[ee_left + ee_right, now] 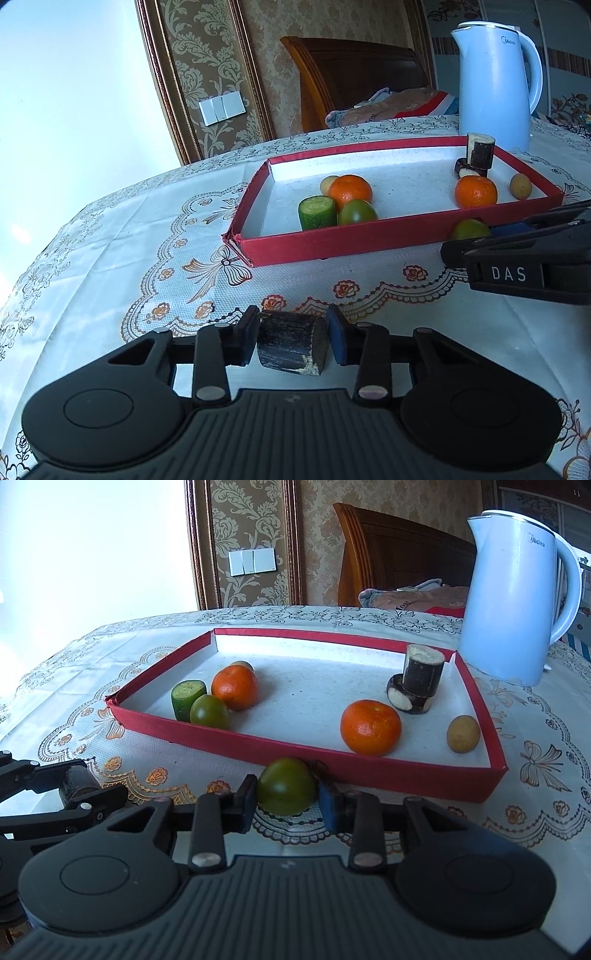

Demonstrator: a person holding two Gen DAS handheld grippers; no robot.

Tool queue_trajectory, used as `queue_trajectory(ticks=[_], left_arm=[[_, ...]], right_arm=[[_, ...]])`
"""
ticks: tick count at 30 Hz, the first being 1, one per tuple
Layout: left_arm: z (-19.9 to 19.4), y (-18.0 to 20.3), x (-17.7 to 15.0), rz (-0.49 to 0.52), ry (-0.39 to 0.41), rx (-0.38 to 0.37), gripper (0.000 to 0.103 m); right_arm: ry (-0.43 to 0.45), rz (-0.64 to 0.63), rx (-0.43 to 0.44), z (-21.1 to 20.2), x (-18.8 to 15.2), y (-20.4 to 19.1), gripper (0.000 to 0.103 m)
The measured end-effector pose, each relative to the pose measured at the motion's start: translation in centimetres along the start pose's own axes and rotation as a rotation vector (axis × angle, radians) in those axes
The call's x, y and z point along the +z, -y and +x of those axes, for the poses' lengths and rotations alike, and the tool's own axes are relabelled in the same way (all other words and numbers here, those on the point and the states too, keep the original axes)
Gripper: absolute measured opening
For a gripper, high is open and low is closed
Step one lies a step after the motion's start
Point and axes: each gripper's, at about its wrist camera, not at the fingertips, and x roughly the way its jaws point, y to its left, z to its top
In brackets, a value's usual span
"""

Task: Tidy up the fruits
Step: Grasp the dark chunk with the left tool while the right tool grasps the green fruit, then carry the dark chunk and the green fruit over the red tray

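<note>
My left gripper (293,338) is shut on a short dark sugarcane piece (291,341), just above the tablecloth in front of the red tray (332,243). The right gripper (286,801) is shut on a green tomato (286,786) close to the tray's near wall (236,738). At the tray's left end sit a cucumber piece (186,698), a green tomato (208,710), an orange (236,686) and a small yellow fruit (242,664). Its right end holds an orange (369,727), stacked sugarcane pieces (419,675) and a yellow fruit (463,733).
A pale blue kettle (517,602) stands behind the tray's far right corner. A patterned white tablecloth (129,240) covers the table. Behind it are a wooden headboard (351,74) and bedding. In the right wrist view the left gripper (74,794) sits at the left edge.
</note>
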Motion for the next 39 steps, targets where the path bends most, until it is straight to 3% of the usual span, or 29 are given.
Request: queue_trajectory(ticks=[8,21,28,34,39], left_arm=[[-1.2,-0.4,0.1,-0.032,0.075,-0.002,0.038],[-2.9,-0.3,0.9,-0.091,0.163,-0.044,0.038],[-2.2,1.1,3.7,-0.102,0.154,-0.061,0.038],[-0.5,3.0,7.1,-0.098,0.155,-0.084,0.038],[2.1,4.9,9.2,-0.095,0.145,-0.048,0.038]], right_arm=[[0.017,-0.004,0.006,-0.9,-0.3,0.3,0.033],[0.148,-0.011,-0.009,-4.8,-0.6,1.6,0.033],[0.217,0.025,-0.056,-6.1,0.6,4.1,0.033],[0.200,0.066,-0.095,-4.4,2.1,6.7,0.033],[0.193,0.067,-0.114,-2.2,3.9,7.6,0.033]])
